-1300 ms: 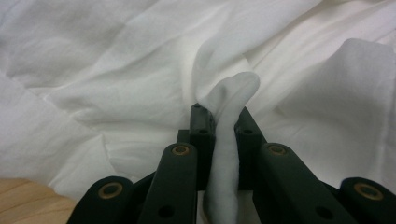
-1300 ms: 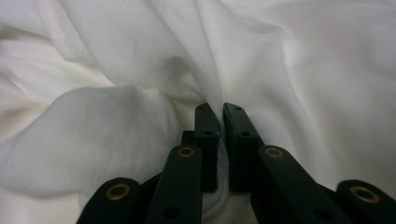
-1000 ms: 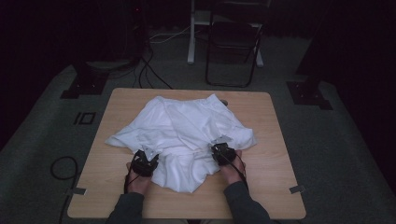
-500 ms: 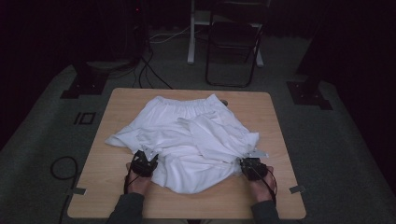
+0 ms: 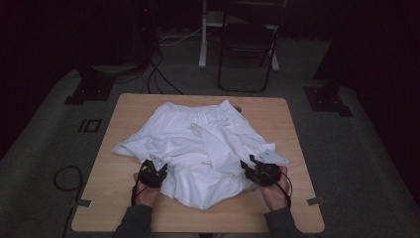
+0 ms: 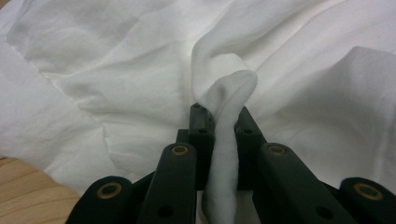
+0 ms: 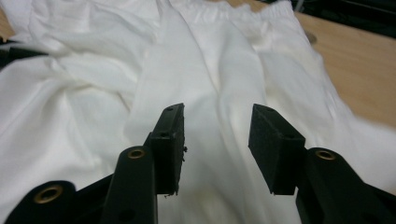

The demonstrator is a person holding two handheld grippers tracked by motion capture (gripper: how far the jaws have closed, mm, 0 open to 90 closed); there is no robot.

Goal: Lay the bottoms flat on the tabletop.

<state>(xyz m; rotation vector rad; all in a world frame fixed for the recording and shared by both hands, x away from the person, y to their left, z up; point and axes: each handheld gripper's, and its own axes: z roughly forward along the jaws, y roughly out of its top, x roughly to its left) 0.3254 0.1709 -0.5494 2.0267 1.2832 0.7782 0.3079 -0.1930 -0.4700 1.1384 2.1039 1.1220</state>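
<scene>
Two grippers at the near edge of the desk (image 5: 124,198), one in each of my hands, with the white garment (image 5: 198,144) spread between them. The garment is crumpled, covering most of the desk's middle; its gathered waistband (image 5: 198,110) lies toward the far edge, and rumpled folds run down to the near edge, where a rounded bulge of cloth sits between my hands. My left gripper (image 6: 219,126) is clenched on a fold of the garment: in the left gripper view a twisted ridge of white cloth stands up between the two black jaws and is pinched tight there. From the high view this gripper (image 5: 152,172) sits at the garment's near left side, my left hand (image 5: 144,192) behind it on bare wood. My right gripper (image 7: 217,123) is released, jaws well apart, nothing between the pads; in the right gripper view the garment lies flat under and beyond them, with bare desk (image 7: 355,70) at the far right. From above, the right gripper (image 5: 261,172) is at the garment's near right side, touching or just beside the cloth edge, I cannot tell which. Beyond the far edge, a dark folding chair (image 5: 247,44) stands on the floor
</scene>
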